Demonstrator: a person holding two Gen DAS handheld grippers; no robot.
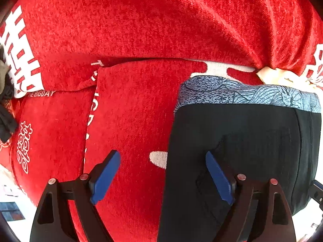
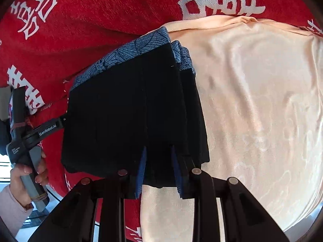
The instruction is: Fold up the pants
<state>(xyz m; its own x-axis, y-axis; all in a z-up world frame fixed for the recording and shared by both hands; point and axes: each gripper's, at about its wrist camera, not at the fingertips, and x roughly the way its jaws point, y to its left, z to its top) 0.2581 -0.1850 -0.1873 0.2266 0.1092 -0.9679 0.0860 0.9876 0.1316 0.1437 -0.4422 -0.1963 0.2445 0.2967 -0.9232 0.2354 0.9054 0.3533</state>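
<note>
Right wrist view: pants (image 2: 125,109) lie folded into a compact stack at centre frame, right gripper (image 2: 158,171) clamped on their near edge; left gripper (image 1: 163,177) gapes empty. Folding looks nearly finished.

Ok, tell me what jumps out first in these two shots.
The red blanket with big white characters fills both views. On it lie the folded black pants with a blue patterned waistband, partly over a cream cloth. The right hand-held gripper clamps the pants' near edge; the left hand-held gripper is open.
</note>
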